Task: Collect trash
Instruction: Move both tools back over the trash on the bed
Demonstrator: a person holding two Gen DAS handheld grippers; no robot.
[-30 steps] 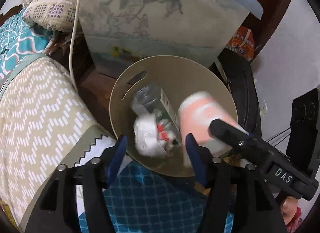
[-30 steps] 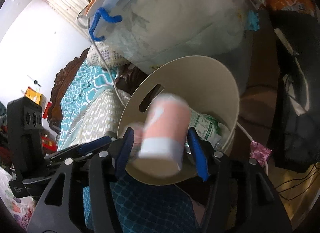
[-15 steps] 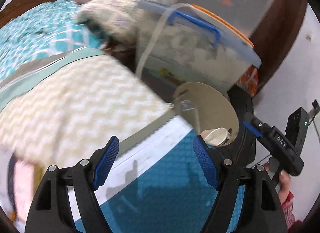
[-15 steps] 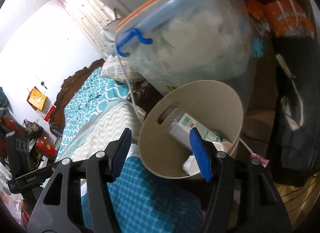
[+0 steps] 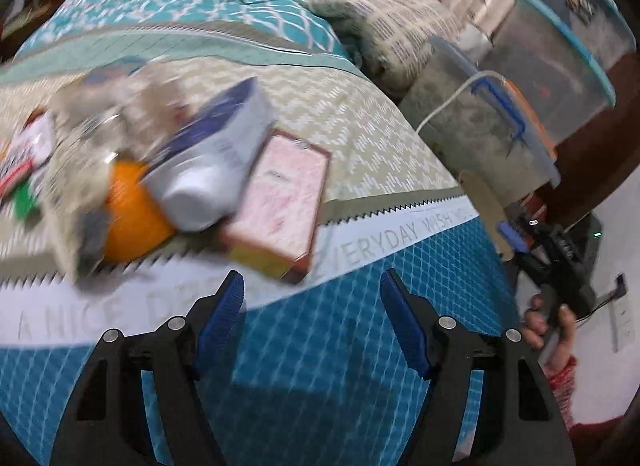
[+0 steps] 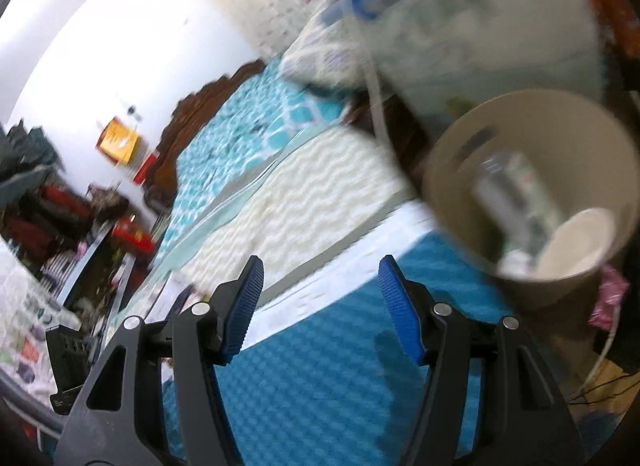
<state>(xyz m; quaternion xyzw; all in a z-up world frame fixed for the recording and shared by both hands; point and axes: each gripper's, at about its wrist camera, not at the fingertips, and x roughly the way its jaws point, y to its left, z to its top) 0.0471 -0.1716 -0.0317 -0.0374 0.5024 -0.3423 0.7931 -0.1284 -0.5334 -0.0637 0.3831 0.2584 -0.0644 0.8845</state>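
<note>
With the left gripper point(image 5: 312, 318) closing on nothing and the right gripper point(image 6: 320, 306) spread empty, the light, stiff pink carton point(image 5: 280, 201) lying near on the bed point(image 5: 360, 121) is probably best taken across its narrow sides

Trash pile point(image 5: 160, 169) heaped on bed: pink box, white bottle; beige bin point(image 6: 460, 169) beside bed, part-filled

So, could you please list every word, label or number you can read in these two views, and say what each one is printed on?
"EVERYDAY WISH": grey letters on the white band of the blue patterned bedspread.
"A NICE D": same white band, further left; the rest is blurred.
Pink rectangular carton, blue and white box, red and white packets: print too blurred to read.
Labelled clear bottle in the beige round bin: label unreadable.
</note>
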